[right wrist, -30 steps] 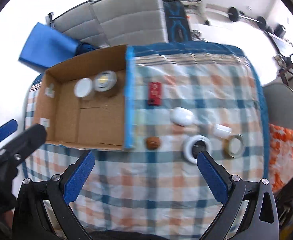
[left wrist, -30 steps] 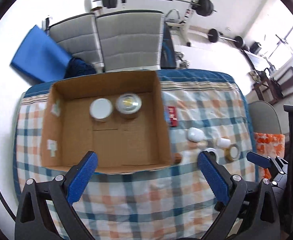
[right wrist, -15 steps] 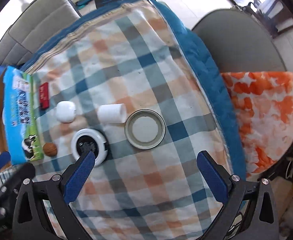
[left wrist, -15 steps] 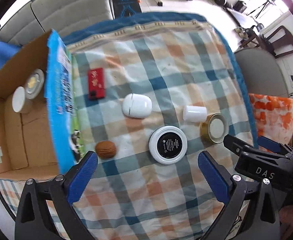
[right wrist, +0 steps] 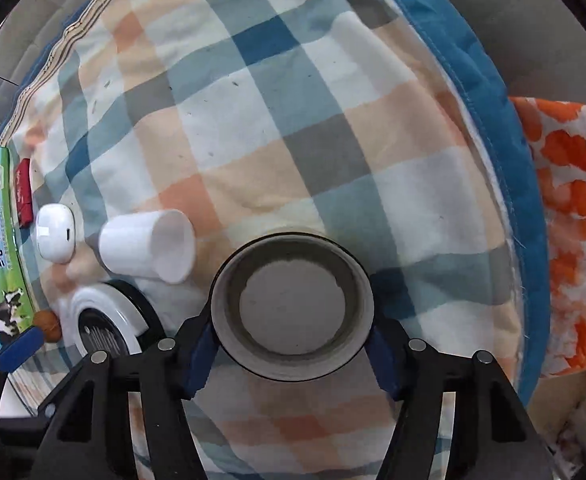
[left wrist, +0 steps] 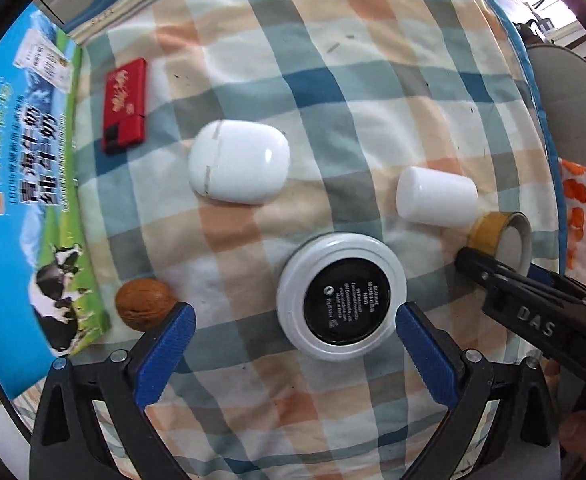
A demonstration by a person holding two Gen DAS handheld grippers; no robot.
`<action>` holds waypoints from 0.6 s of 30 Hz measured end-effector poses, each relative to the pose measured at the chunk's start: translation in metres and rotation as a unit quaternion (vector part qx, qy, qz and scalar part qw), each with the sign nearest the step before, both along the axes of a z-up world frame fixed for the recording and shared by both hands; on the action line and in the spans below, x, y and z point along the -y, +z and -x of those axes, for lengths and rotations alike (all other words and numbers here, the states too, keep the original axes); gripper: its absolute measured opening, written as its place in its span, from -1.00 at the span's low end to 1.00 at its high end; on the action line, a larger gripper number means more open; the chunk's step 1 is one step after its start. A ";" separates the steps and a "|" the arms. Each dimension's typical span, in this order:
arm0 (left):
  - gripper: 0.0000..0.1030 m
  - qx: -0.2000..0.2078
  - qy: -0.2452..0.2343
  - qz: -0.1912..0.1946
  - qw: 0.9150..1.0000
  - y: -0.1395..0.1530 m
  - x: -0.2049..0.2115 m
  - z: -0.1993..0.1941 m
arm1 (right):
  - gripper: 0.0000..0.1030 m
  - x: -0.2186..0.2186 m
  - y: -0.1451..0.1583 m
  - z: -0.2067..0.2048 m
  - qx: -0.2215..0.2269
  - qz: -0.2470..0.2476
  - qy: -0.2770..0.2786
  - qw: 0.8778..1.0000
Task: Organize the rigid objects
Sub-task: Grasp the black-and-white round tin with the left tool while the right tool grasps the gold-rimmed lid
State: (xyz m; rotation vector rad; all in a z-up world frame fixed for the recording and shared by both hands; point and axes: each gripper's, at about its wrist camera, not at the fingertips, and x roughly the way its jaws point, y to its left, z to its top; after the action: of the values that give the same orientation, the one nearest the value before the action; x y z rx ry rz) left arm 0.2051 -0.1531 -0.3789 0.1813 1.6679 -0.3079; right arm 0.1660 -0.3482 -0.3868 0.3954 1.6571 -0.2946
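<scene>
the printed box runs off the left edge — small print on the round jar's label is unreadable.

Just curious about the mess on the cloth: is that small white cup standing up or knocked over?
Knocked over. The cup lies on its side on the cloth, its open mouth facing sideways towards the tape roll.

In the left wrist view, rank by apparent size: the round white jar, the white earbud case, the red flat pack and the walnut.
Largest to smallest:
1. Round white jar
2. White earbud case
3. Red flat pack, though the fisheye edge may shrink it
4. Walnut
</scene>
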 end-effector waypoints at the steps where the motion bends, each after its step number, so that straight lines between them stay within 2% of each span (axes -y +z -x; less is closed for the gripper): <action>1: 0.99 -0.005 -0.004 0.000 1.000 -0.004 0.003 0.001 | 0.30 0.004 0.000 0.004 -0.003 -0.003 -0.001 1.000; 6: 0.95 -0.031 -0.015 -0.001 0.999 -0.026 0.018 0.003 | 0.31 0.014 -0.005 0.010 -0.014 0.001 0.004 1.000; 9: 0.74 -0.028 -0.012 -0.005 1.000 -0.036 0.013 0.003 | 0.33 0.019 -0.008 0.006 -0.016 -0.001 0.001 1.000; 12: 0.43 -0.003 -0.033 -0.021 0.999 -0.029 0.011 0.011 | 0.30 0.019 -0.010 0.002 -0.018 0.004 0.012 1.000; 18: 0.43 -0.010 -0.041 -0.033 0.999 -0.027 -0.015 0.033 | 0.30 -0.004 -0.012 0.019 -0.046 0.007 0.049 0.998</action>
State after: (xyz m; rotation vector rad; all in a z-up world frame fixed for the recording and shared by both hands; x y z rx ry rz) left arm 0.1724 -0.1385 -0.4056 0.2969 1.6933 -0.3176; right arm 0.1473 -0.3446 -0.3984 0.2927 1.7573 -0.2542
